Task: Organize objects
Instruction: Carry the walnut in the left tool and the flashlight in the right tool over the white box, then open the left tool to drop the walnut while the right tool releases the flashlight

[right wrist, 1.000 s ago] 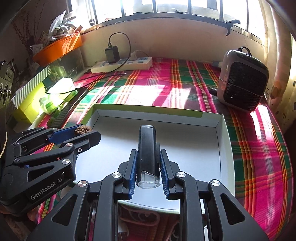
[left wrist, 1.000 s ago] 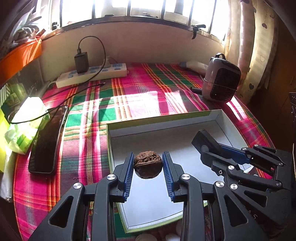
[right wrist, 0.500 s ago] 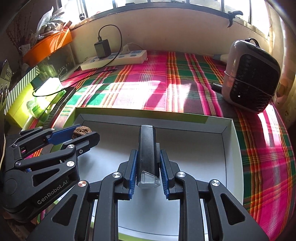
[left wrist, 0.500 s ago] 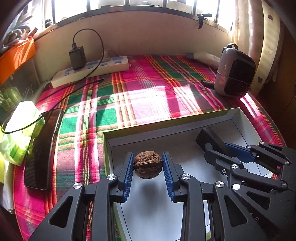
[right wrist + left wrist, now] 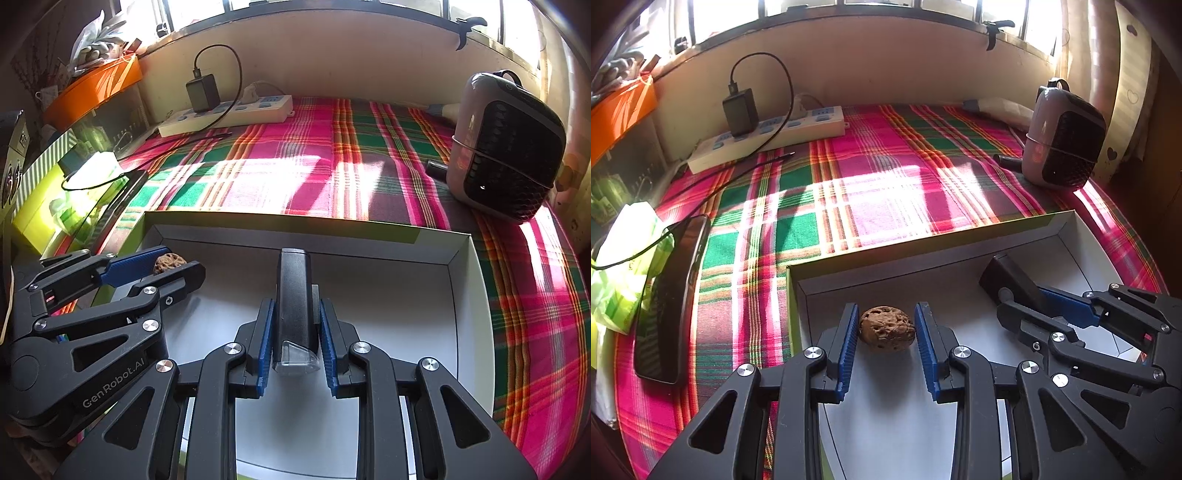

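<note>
left gripper (image 5: 886, 332) grips walnut (image 5: 886, 328) over box (image 5: 923, 258)

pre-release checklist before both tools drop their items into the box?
1. Left tool grips the walnut between both pads: ok.
2. Right tool clamps the black device, clear end toward the camera: ok.
3. Both items are over the white box interior, not the plaid cloth: ok.
4. Box floor under the two items looks bare: ok.
5. The tools are apart, not touching each other: ok.
6. Whether either item touches the box floor: cannot tell.
</note>
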### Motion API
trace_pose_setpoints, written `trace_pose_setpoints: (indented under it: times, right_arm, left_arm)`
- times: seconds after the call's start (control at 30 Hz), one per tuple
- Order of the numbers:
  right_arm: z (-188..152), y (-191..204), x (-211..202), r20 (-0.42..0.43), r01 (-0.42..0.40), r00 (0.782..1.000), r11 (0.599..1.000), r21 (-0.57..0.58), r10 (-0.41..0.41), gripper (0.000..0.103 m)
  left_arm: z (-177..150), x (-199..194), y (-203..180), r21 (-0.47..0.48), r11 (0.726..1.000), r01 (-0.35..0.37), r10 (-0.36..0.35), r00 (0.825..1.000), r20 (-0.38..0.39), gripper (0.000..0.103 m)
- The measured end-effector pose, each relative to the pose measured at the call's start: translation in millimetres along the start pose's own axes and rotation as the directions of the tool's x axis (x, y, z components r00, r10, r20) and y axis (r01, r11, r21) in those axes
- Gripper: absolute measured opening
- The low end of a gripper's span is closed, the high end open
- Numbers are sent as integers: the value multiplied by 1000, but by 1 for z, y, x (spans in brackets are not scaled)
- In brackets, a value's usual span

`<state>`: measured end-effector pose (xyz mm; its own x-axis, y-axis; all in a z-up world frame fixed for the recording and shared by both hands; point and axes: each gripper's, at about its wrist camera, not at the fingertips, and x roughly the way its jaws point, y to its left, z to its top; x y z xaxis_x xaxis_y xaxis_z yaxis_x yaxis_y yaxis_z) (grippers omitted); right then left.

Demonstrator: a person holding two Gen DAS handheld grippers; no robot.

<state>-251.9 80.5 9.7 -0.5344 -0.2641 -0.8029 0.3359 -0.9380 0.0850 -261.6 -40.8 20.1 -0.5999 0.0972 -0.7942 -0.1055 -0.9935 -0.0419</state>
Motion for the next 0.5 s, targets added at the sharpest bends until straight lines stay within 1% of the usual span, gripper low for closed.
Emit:
trace_pose_setpoints:
  times: [0.4, 0.5]
  right_arm:
    - [-2, 0, -2, -3, -2, 1000, 1000, 8, 2, 25]
    - [-3, -1, -4, 1, -4, 1000, 1000, 9, 4, 27]
  left_arm:
    - [0, 1, 0, 0, 1000, -5, 5, 1000, -3, 29]
    - [-1, 0, 1, -3, 1000, -3, 3, 1000, 3, 32]
